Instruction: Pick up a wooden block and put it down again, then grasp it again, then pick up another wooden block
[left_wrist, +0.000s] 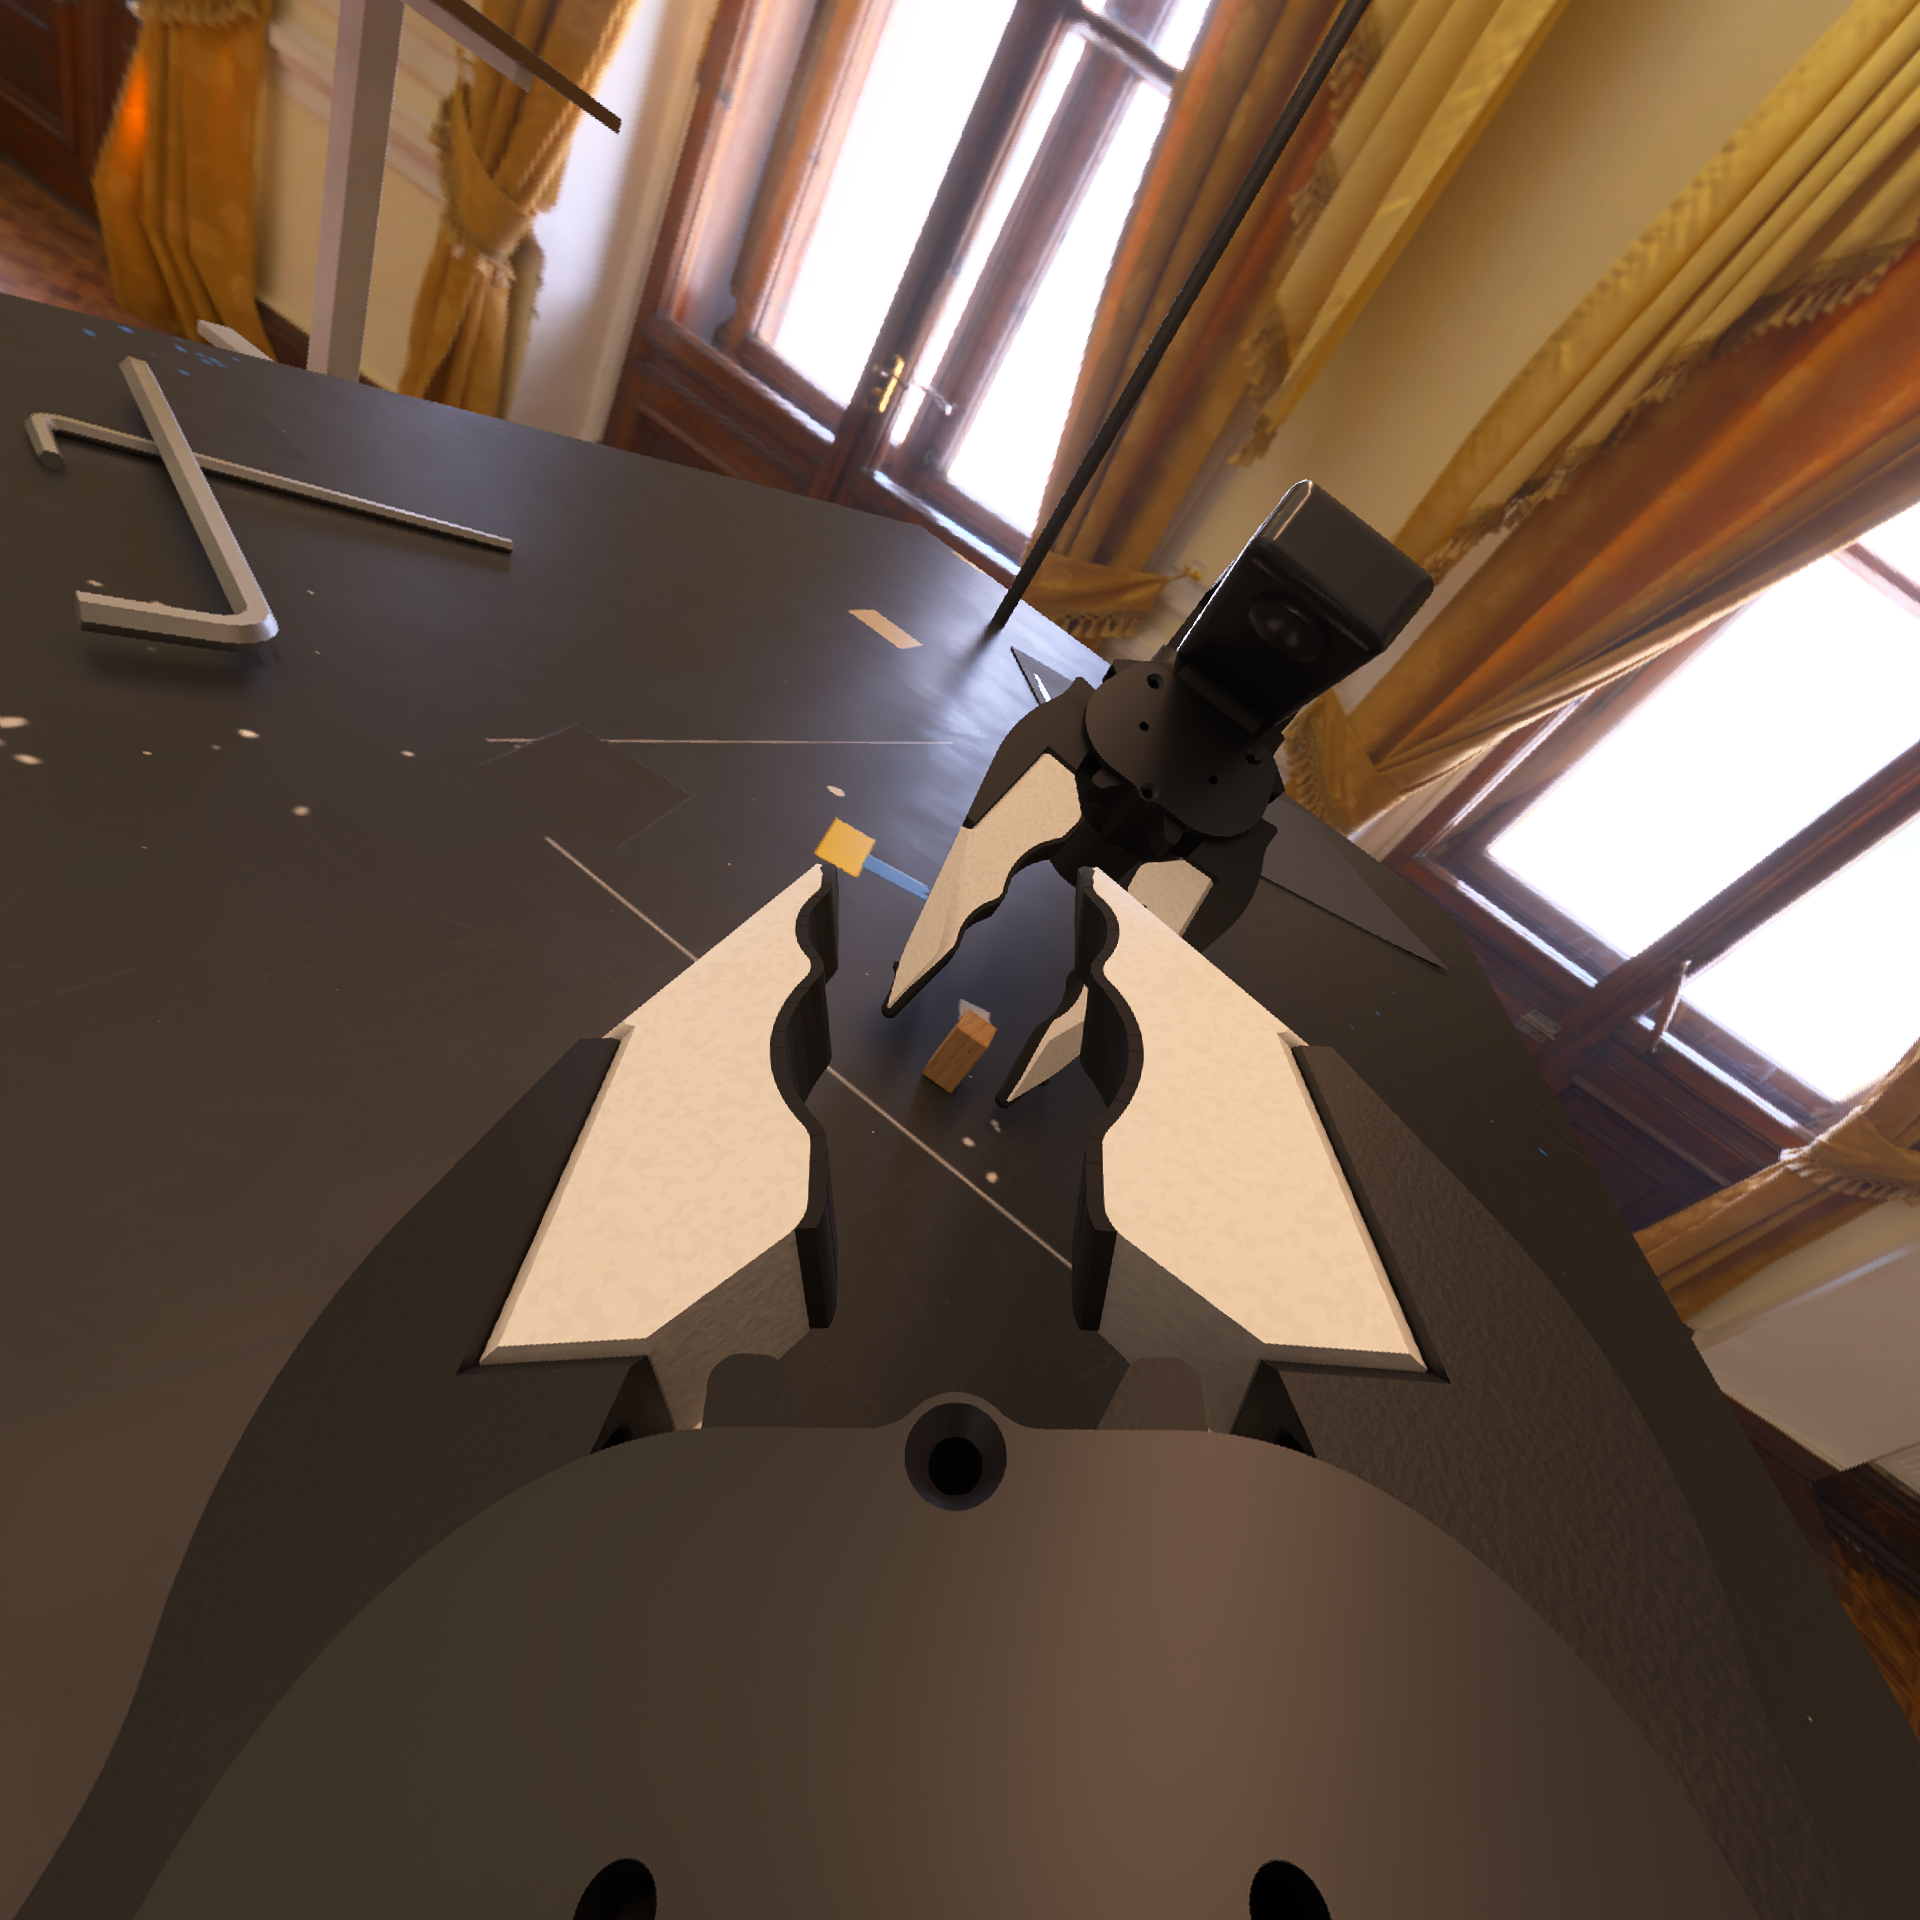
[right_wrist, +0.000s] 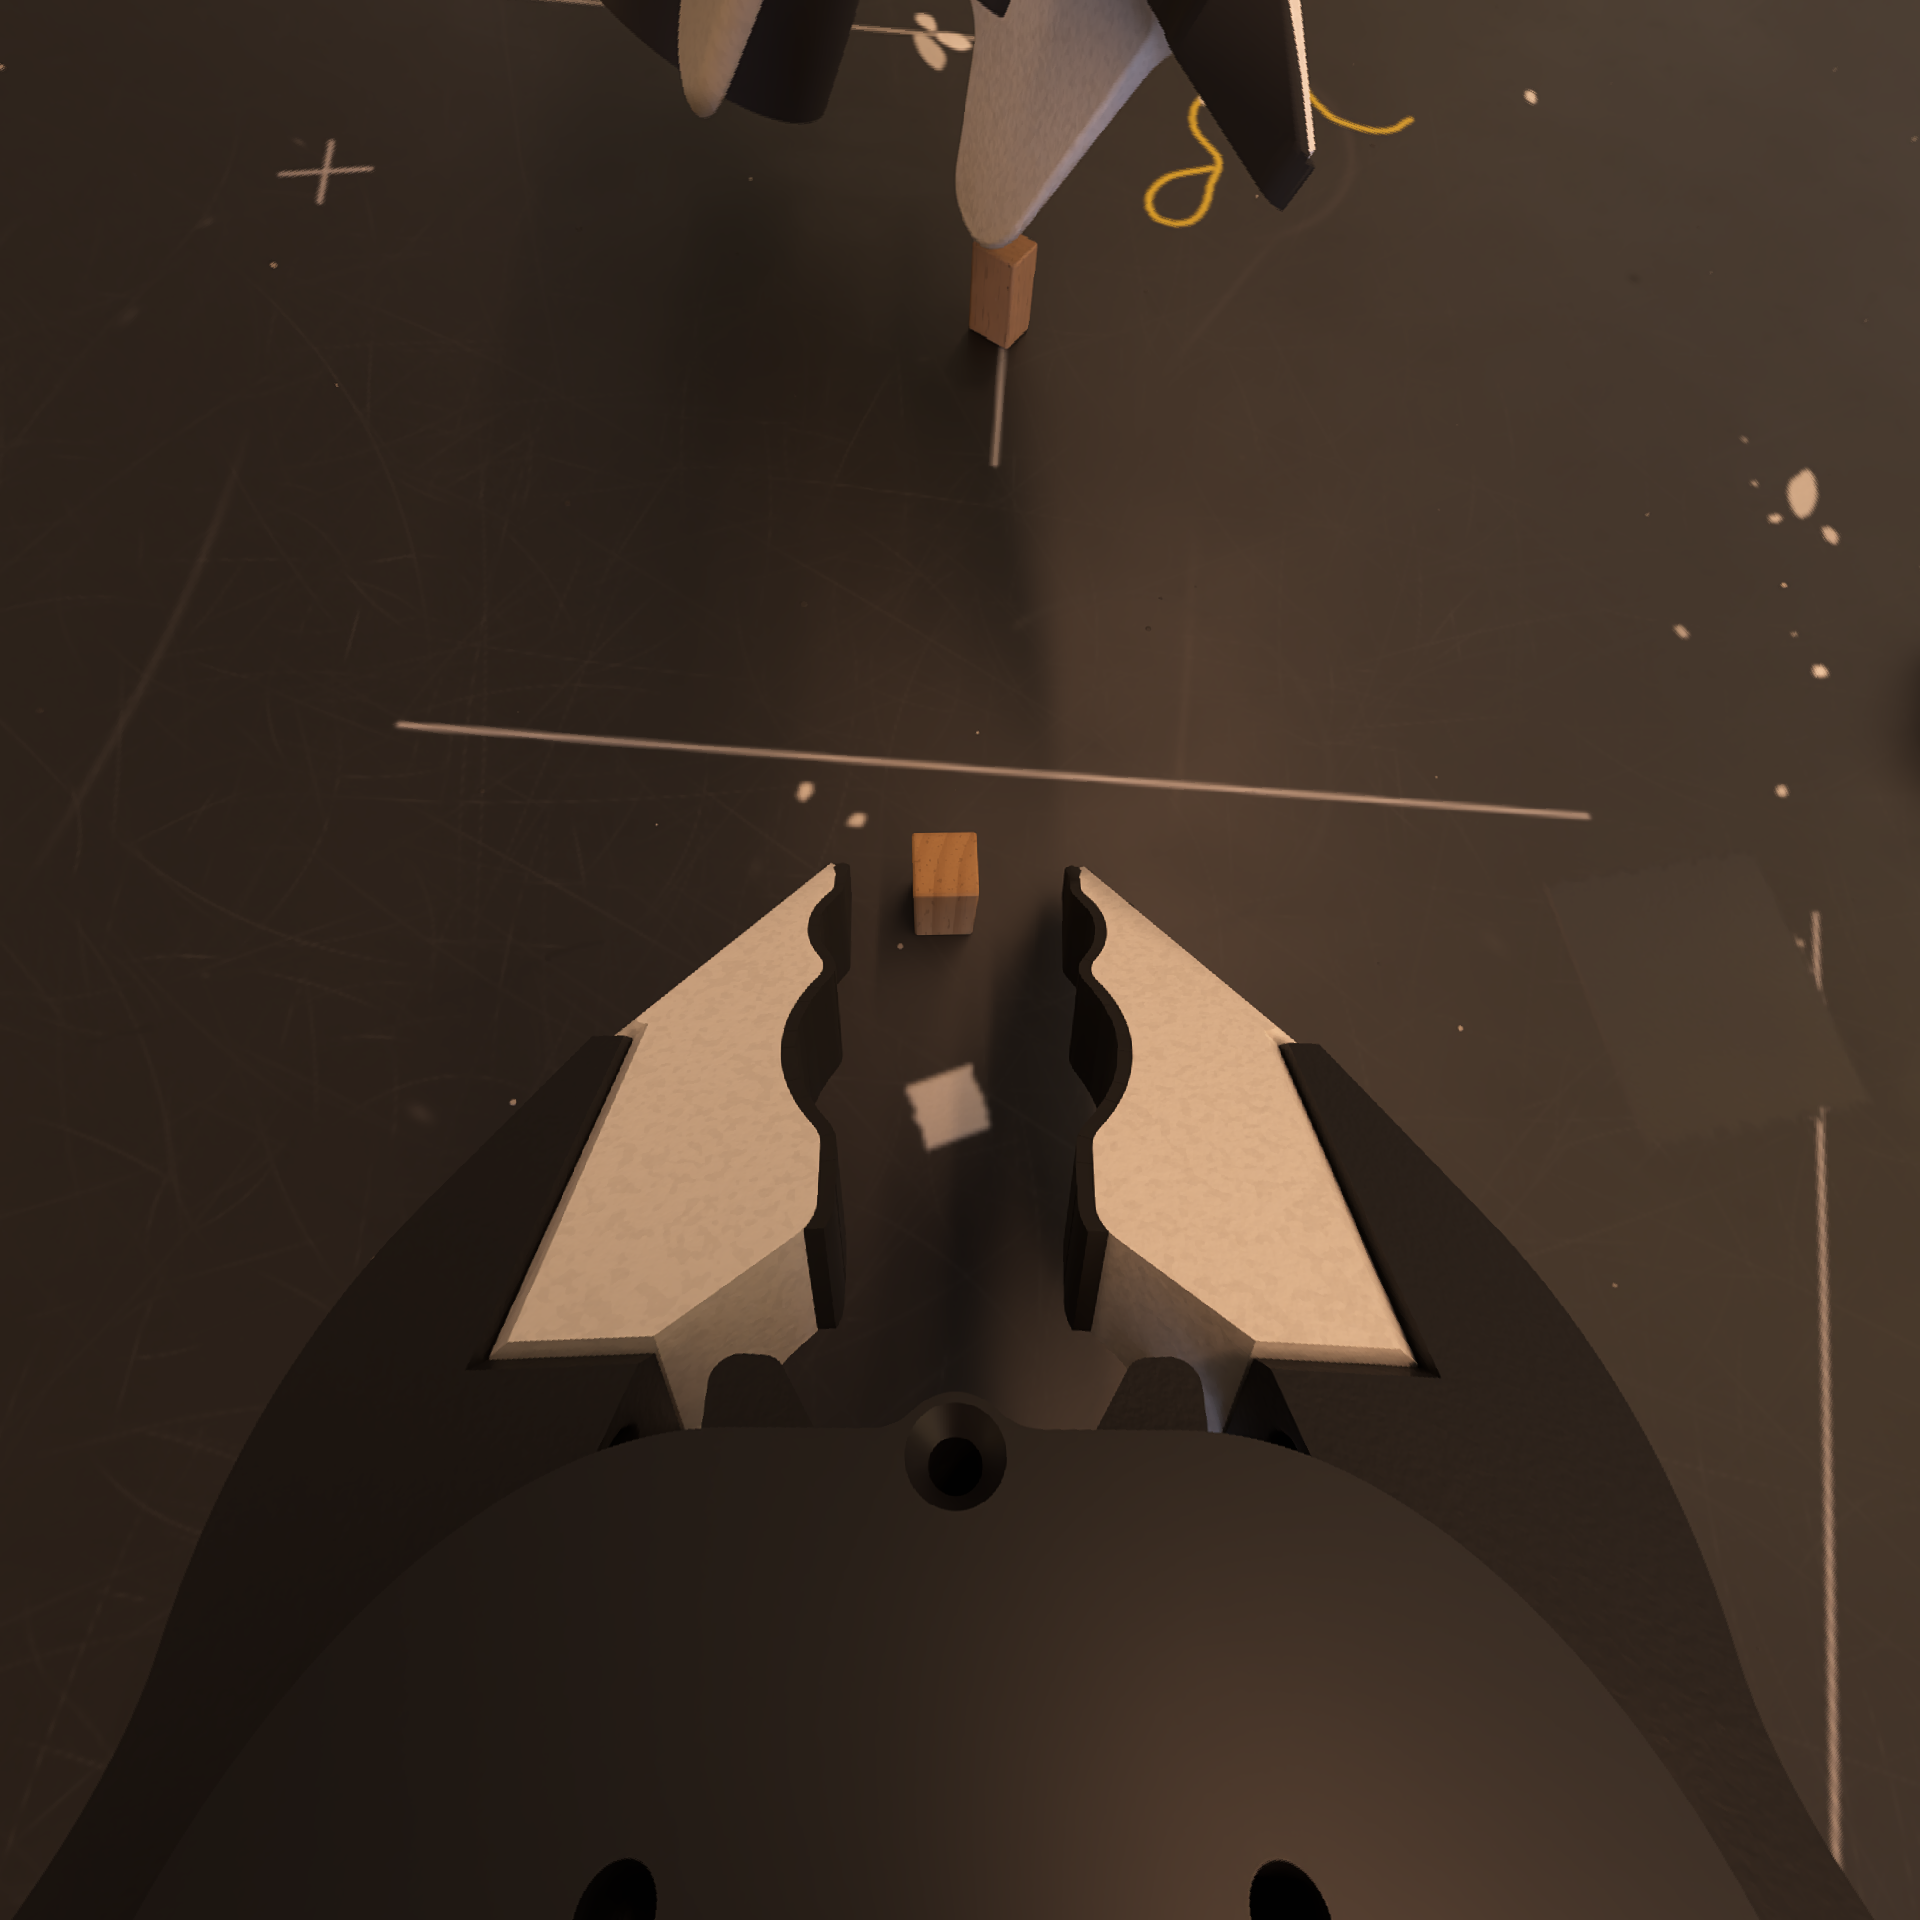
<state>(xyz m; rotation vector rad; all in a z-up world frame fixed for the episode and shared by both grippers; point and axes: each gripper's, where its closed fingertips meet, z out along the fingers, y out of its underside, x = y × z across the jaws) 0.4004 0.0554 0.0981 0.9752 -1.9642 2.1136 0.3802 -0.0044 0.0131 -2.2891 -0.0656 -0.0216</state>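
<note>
The right claw (right_wrist: 954, 883) hangs low over the dark tabletop (right_wrist: 416, 571), its two fingers spread wide and holding nothing. A wooden block (right_wrist: 944, 881) stands on the tabletop at the centre of the right wrist view, just ahead of and between the fingertips, touching neither. In the left wrist view the same block (left_wrist: 958, 1052) appears at mid-frame, with the right claw (left_wrist: 951, 1055) angled down around it, one finger on each side.

A second wooden block (right_wrist: 1002, 291) stands upright at the upper centre of the right wrist view, directly beneath the fingers of the left claw, which enter from the top edge. Whether a fingertip touches its top cannot be told. The left claw (left_wrist: 956, 894) is likewise open and empty in its own view.

Judgement on stage: the right claw appears set for a grasp of the nearer block. Whether this is the first pick or the re-grasp cannot be determined from the pictures. The next move calls for a slight advance so the block sits well between the pads, then an even closing. The block sits a little toward the left finger, so it may be nudged sideways as the fingers close.

Other items: two metal hex keys (left_wrist: 187, 520) lie crossed at the upper left of the left wrist view. A small yellow square piece (left_wrist: 844, 844) lies beyond the left claw's fingertips. A yellow scrawl (right_wrist: 1195, 177) marks the tabletop at upper right of the right wrist view.

Brands, labels, writing: none legible. The tabletop carries only chalk-like lines, a cross and pale flecks.
</note>
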